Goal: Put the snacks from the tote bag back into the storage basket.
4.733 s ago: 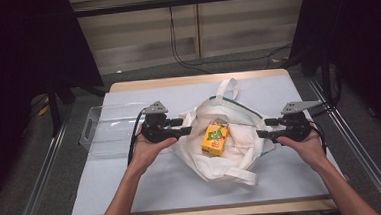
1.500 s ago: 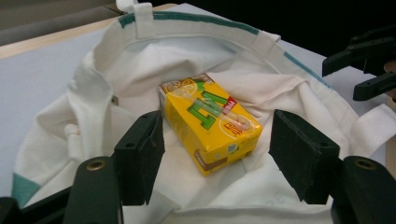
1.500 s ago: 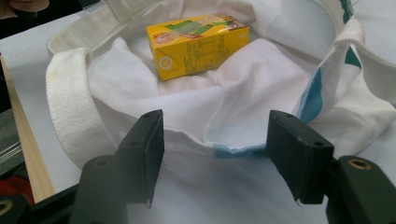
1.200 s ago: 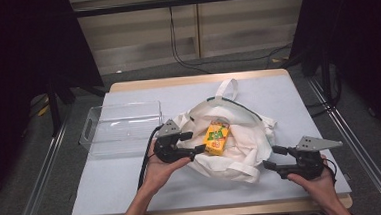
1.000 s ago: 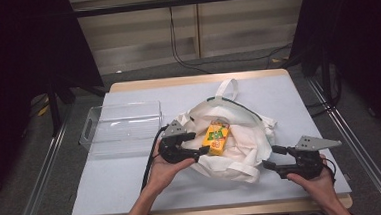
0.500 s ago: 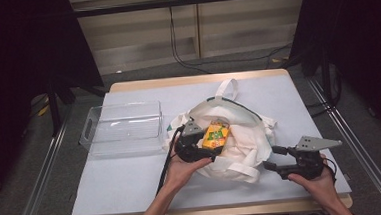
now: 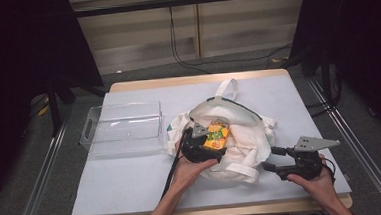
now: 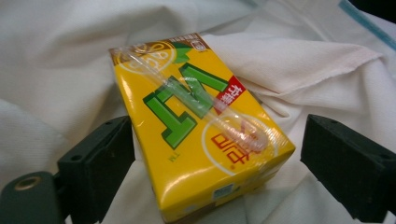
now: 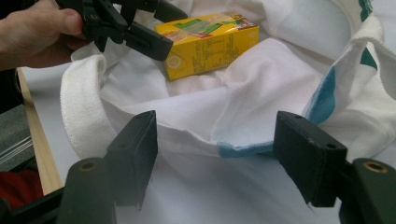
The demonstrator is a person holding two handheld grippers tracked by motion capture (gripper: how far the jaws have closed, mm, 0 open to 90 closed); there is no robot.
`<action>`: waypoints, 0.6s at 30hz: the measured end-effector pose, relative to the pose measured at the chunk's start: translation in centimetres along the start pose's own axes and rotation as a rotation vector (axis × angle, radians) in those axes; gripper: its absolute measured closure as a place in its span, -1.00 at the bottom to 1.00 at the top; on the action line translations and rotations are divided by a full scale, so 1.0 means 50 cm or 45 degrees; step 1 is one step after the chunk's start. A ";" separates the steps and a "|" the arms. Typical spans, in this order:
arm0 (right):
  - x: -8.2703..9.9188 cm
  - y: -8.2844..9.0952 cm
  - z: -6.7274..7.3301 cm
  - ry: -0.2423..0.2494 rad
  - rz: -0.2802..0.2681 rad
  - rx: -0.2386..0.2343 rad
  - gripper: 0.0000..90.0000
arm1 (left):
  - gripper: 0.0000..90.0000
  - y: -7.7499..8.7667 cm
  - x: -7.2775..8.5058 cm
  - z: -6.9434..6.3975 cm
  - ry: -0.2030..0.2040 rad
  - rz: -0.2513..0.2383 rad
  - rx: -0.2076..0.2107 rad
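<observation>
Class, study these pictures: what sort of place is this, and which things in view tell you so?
Probably a lab or recording station, not a home: a table with a plain grey mat, dark curtains on both sides, cables on the floor behind, and a hand-held gripper with its own camera. A white cloth bag holds a juice carton.

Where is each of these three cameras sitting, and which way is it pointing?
High view: above the table's near side, looking forward and down; both forearms enter from below.
Left gripper view: on the left gripper, open jaws astride the yellow drink carton.
Right gripper view: on the right gripper, facing the white cloth tote bag.
All share the carton.
</observation>
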State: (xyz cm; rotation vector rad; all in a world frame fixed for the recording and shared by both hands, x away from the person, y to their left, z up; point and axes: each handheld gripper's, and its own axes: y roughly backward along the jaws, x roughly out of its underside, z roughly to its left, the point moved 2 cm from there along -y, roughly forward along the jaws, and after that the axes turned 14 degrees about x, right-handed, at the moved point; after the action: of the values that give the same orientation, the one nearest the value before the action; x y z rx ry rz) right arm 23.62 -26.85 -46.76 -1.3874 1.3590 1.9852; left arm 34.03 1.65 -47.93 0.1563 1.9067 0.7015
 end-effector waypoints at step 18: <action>0.002 -0.001 -0.002 0.000 0.018 -0.009 -0.32 | -0.73 -0.019 0.010 -0.003 -0.054 0.058 -0.097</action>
State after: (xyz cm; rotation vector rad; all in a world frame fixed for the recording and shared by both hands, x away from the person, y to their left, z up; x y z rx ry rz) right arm 23.64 -26.92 -46.86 -1.3850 1.3669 2.0009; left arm 33.89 1.03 -48.80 0.1659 1.8378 0.7949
